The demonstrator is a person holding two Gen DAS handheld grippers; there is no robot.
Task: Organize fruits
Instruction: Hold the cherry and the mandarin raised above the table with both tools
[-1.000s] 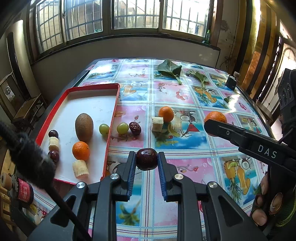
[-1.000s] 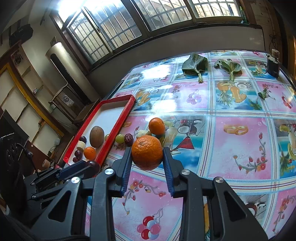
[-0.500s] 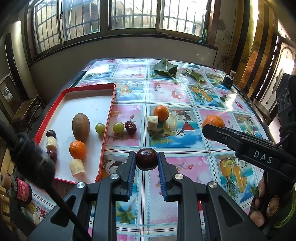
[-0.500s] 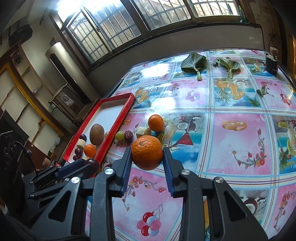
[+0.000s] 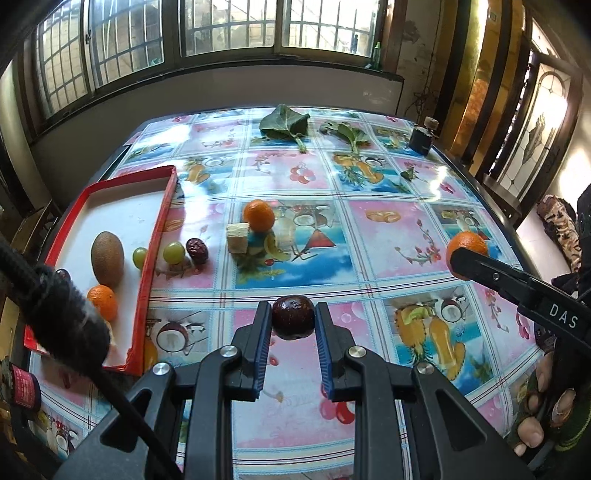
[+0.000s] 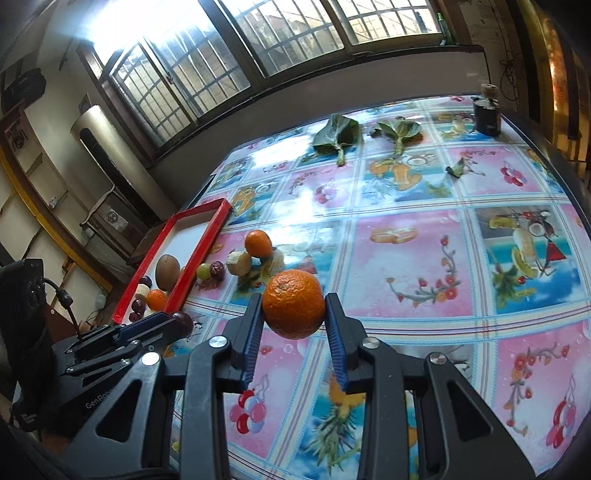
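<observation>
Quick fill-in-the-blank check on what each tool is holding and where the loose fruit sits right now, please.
1. The left tool grips a dark red ____.
2. The right tool grips an ____.
3. The kiwi lies inside the red ____.
4. The green grape on the table lies just ____ the tray.

Missing: jujube; orange; tray; outside

Barred windows (image 5: 229, 29) span the far wall above a grey sill; daylight glares through them. Worktop (image 6: 406, 258) carries a glossy fruit-print cloth. A cylindrical heater (image 6: 99, 147) stands left. Amber stained-glass panels (image 5: 532, 122) line the right wall.
</observation>
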